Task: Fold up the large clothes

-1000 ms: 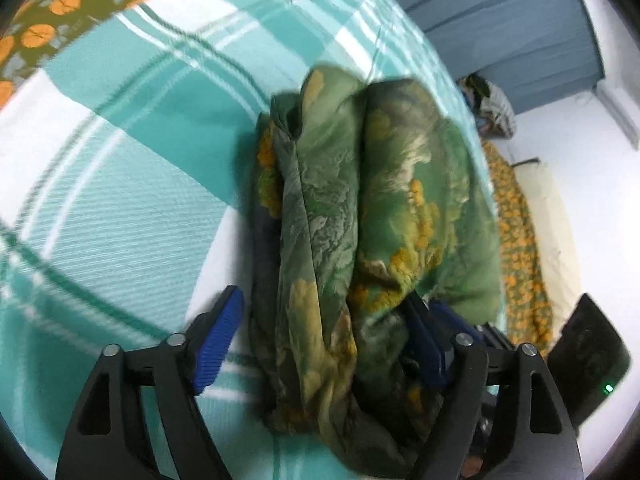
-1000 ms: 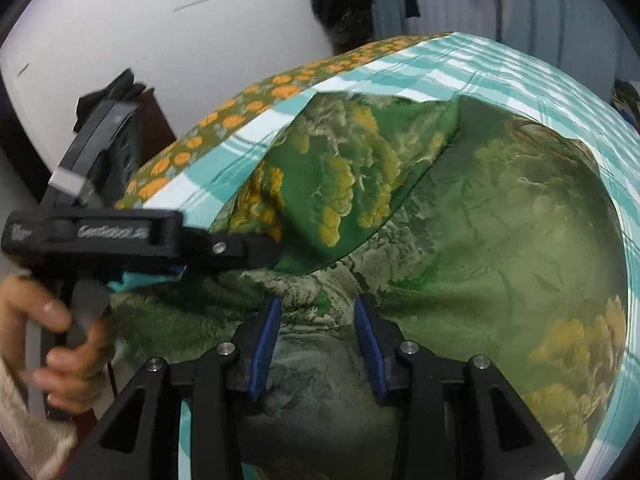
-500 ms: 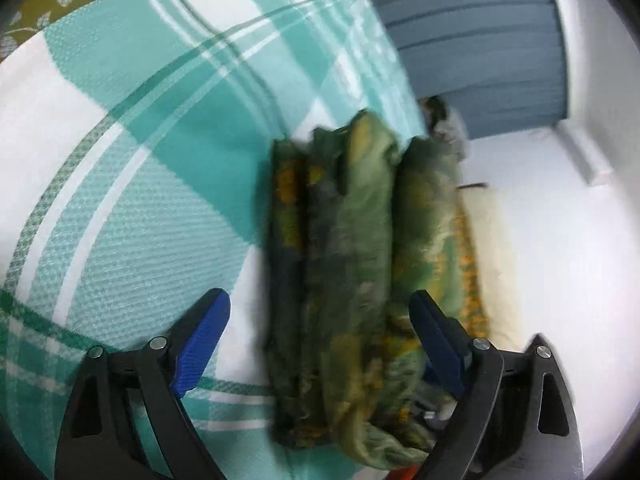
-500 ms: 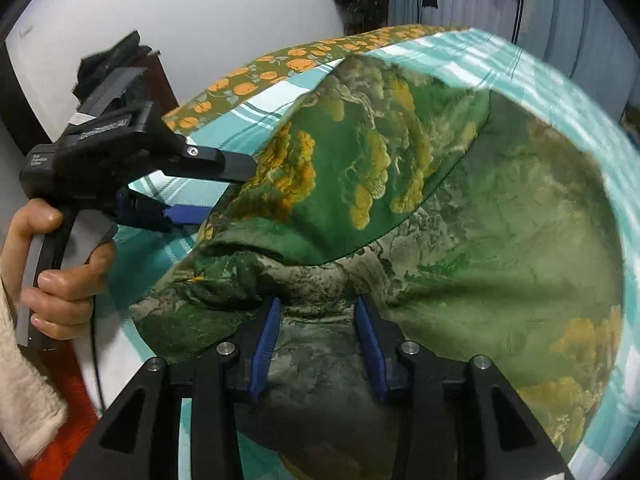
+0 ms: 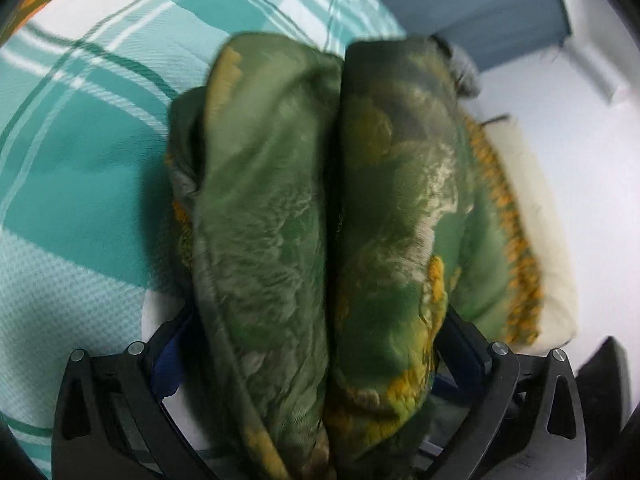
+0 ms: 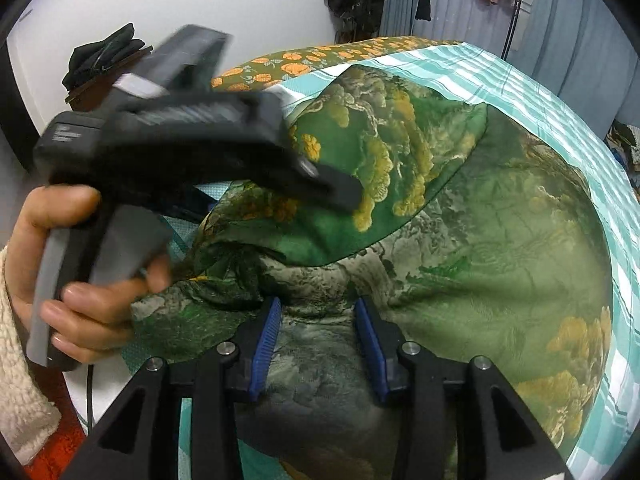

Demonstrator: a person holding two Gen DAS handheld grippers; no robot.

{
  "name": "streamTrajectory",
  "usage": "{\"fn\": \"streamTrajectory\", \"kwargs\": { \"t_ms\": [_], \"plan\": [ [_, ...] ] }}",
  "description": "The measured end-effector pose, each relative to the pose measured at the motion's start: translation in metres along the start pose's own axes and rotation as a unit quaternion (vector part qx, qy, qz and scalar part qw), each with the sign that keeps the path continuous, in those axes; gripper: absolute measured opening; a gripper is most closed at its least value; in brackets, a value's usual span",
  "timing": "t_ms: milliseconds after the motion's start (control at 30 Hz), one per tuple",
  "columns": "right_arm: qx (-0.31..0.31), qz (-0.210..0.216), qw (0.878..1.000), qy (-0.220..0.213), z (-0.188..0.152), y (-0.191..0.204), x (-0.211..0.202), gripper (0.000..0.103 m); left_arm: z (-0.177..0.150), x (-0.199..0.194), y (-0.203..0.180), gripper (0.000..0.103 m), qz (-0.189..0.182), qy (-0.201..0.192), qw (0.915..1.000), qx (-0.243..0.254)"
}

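- Green printed garment (image 6: 460, 240): a large green cloth with yellow and pale patterning, lying in folded layers on the bed. One folded flap lies over the layer beneath it.
- Bed cover (image 5: 80, 140): teal and white plaid, spread under the garment. An olive sheet with orange flowers (image 6: 304, 60) shows at its far edge.
- Left gripper (image 5: 320, 360): jaws have just been opening and stand spread wide. Two thick folds of the garment bulge up between them, and the blue left pad (image 5: 168, 364) shows partly clear of the cloth. Whether the other pad touches the cloth I cannot tell, since fabric hides it.
- Left hand (image 6: 80, 272): wrapped round the grey handle of the left gripper, a cream fleece sleeve (image 6: 20, 380) at the wrist. In the right wrist view the tool is blurred above the near left corner of the garment.
- Right gripper (image 6: 316, 340): blue pads partly closed, pinching a bunched ridge of the garment at its near edge.
- Grey-blue curtain (image 5: 480, 8): hangs beyond the bed.
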State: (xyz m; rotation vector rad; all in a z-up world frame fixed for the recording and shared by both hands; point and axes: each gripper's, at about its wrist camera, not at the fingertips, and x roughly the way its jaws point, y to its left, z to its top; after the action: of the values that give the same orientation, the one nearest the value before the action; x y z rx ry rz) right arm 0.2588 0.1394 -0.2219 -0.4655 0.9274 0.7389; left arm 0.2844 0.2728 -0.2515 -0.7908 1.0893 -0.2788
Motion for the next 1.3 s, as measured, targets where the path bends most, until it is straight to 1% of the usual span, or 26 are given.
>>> {"fn": "streamTrajectory", "kwargs": {
  "t_ms": [100,200,233,267,333,367,400,433,500,533,567,633,700,767,800,833,867,900,933,967,1000,1033,1100,1133,1167,1300],
  "plan": [
    [0.005,0.007,1.000,-0.006,-0.002,-0.002,-0.003,0.041,0.009,0.007,-0.010,0.103,0.031,0.030,0.9991,0.004],
    [0.043,0.036,0.998,-0.030,-0.007,-0.018,-0.030,0.040,0.015,0.013,-0.023,0.101,0.063,0.042,0.9970,0.018],
    [0.062,0.044,0.996,-0.037,-0.011,-0.028,-0.043,0.042,0.016,0.016,-0.028,0.100,0.069,0.044,0.9964,0.022],
    [0.082,0.051,0.994,-0.044,-0.016,-0.038,-0.054,0.045,0.015,0.014,-0.029,0.100,0.070,0.044,0.9963,0.023],
    [0.136,0.060,0.986,-0.080,-0.034,-0.070,-0.086,0.064,0.015,0.014,-0.031,0.100,0.066,0.044,0.9965,0.024],
    [0.164,0.054,0.980,-0.102,-0.047,-0.090,-0.102,0.069,0.016,0.014,-0.032,0.100,0.064,0.045,0.9966,0.024],
    [0.191,0.041,0.974,-0.118,-0.061,-0.113,-0.116,0.078,0.011,0.009,-0.031,0.100,0.062,0.045,0.9967,0.025],
    [0.215,0.034,0.968,-0.122,-0.073,-0.134,-0.122,0.083,0.008,0.009,-0.031,0.100,0.061,0.045,0.9968,0.025],
    [0.251,0.041,0.963,-0.093,-0.092,-0.171,-0.114,0.083,0.010,0.012,-0.033,0.100,0.060,0.047,0.9968,0.024],
    [0.273,0.056,0.958,-0.072,-0.101,-0.187,-0.104,0.083,0.009,0.011,-0.030,0.100,0.059,0.048,0.9968,0.024],
    [0.289,0.076,0.952,-0.061,-0.106,-0.199,-0.095,0.084,0.010,0.011,-0.029,0.100,0.059,0.049,0.9968,0.023],
    [0.326,0.131,0.935,-0.048,-0.117,-0.217,-0.071,0.083,0.013,0.004,-0.021,0.100,0.060,0.050,0.9967,0.024],
    [0.350,0.192,0.915,-0.054,-0.119,-0.227,-0.052,0.083,0.015,0.005,-0.023,0.100,0.060,0.051,0.9966,0.023],
    [0.377,0.243,0.892,-0.059,-0.118,-0.234,-0.034,0.083,0.015,0.005,-0.023,0.101,0.058,0.052,0.9967,0.023],
    [0.391,0.272,0.878,-0.055,-0.116,-0.238,-0.023,0.084,0.018,0.007,-0.022,0.101,0.057,0.052,0.9968,0.021],
    [0.406,0.284,0.867,-0.042,-0.114,-0.241,-0.009,0.089,0.020,0.008,-0.021,0.101,0.055,0.050,0.9971,0.016],
    [0.414,0.285,0.864,-0.034,-0.113,-0.241,-0.002,0.089,0.017,0.012,-0.015,0.101,0.056,0.049,0.9971,0.014],
    [0.414,0.279,0.866,-0.025,-0.110,-0.238,0.003,0.089,0.015,0.010,-0.012,0.099,0.058,0.047,0.9971,0.015],
    [0.398,0.256,0.881,-0.020,-0.103,-0.233,0.002,0.087,0.014,0.010,-0.014,0.097,0.065,0.042,0.9968,0.018],
    [0.373,0.228,0.899,-0.016,-0.095,-0.225,-0.004,0.086,0.012,0.007,-0.016,0.088,0.070,0.036,0.9966,0.024],
    [0.354,0.208,0.912,-0.014,-0.089,-0.217,-0.010,0.081,0.010,0.002,-0.022,0.078,0.073,0.025,0.9965,0.032],
    [0.334,0.186,0.924,-0.014,-0.084,-0.210,-0.018,0.074,0.007,-0.003,-0.028,0.073,0.078,0.012,0.9961,0.038],
    [0.278,0.141,0.950,-0.030,-0.075,-0.189,-0.039,0.068,0.000,-0.015,-0.040,0.058,0.092,-0.012,0.9944,0.050],
    [0.255,0.128,0.957,-0.043,-0.073,-0.180,-0.049,0.066,-0.003,-0.022,-0.046,0.056,0.094,-0.023,0.9938,0.055],
    [0.237,0.121,0.962,-0.059,-0.072,-0.172,-0.060,0.065,-0.008,-0.030,-0.052,0.052,0.091,-0.037,0.9935,0.059],
    [0.189,0.116,0.968,-0.121,-0.073,-0.151,-0.097,0.063,-0.014,-0.057,-0.077,0.049,0.069,-0.069,0.9928,0.070]
  ]
}}
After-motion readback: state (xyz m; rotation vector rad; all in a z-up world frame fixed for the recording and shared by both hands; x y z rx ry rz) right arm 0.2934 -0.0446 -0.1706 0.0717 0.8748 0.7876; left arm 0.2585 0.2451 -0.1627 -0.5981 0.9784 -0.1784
